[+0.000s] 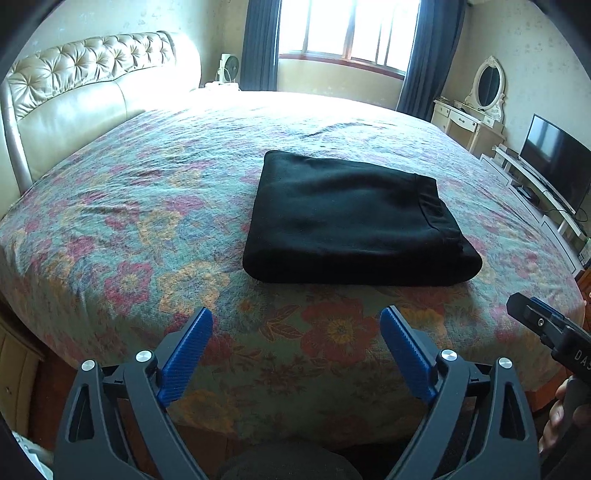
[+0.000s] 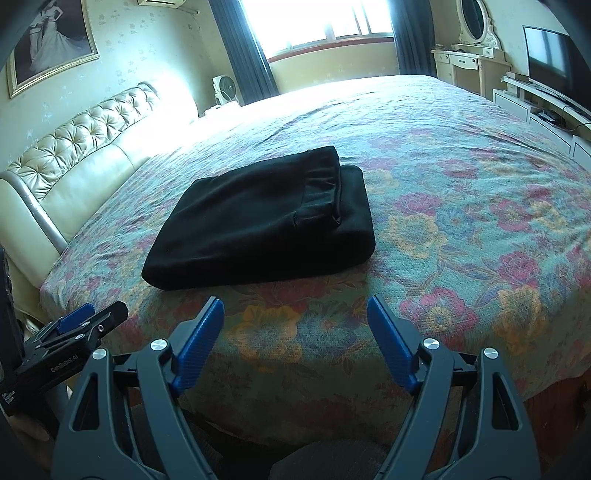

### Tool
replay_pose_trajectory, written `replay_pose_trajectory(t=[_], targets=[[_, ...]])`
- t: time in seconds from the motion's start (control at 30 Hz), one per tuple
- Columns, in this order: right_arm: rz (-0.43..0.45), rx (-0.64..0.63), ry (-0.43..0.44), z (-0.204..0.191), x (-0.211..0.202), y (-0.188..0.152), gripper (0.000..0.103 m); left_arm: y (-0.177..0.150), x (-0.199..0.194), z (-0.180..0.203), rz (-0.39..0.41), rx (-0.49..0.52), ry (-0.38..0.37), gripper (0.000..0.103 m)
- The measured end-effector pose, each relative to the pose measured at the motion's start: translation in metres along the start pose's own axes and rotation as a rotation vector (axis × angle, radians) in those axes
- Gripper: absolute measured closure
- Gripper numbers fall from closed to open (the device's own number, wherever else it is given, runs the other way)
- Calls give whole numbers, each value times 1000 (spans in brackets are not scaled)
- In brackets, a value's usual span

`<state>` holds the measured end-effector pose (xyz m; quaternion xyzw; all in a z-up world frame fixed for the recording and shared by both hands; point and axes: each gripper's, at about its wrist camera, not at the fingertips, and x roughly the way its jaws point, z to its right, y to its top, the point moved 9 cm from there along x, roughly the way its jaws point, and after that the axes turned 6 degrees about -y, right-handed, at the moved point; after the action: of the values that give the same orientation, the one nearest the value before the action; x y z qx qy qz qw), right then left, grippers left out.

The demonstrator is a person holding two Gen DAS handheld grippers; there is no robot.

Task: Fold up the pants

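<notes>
Black pants [image 1: 351, 221] lie folded into a compact rectangle on the floral bedspread [image 1: 147, 206], with the waistband on top toward the right. They also show in the right wrist view [image 2: 266, 225]. My left gripper [image 1: 297, 317] is open and empty, held back over the bed's near edge, apart from the pants. My right gripper [image 2: 295, 306] is open and empty too, just short of the pants. The right gripper shows at the right edge of the left wrist view [image 1: 546, 325]; the left gripper shows at the lower left of the right wrist view [image 2: 81, 325].
A tufted cream headboard [image 1: 74, 96] stands at the left. A window with dark curtains [image 1: 347, 33] is at the back. A dressing table with an oval mirror [image 1: 476, 99] and a TV on a low white stand [image 1: 554, 162] line the right wall.
</notes>
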<state>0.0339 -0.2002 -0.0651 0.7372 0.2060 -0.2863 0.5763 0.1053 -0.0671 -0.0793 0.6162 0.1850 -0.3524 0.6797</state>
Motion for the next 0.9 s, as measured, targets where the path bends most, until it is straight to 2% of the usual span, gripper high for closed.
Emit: replay_pose_trajectory(t=[0.33,0.53,0.83,0.9], targets=[[-13,9,7,1,2,-2,23,-1,-1,8,7,20,-15,12],[-14,9,11,0,2,-3,23,0,0,7,4,23,3,12],[-22,14,17,1,4,-4,23,1,-2,0,5,-42,17,12],[-24,13,18,0,4,-4,23,1,-4,-4,9,-48,44,12]])
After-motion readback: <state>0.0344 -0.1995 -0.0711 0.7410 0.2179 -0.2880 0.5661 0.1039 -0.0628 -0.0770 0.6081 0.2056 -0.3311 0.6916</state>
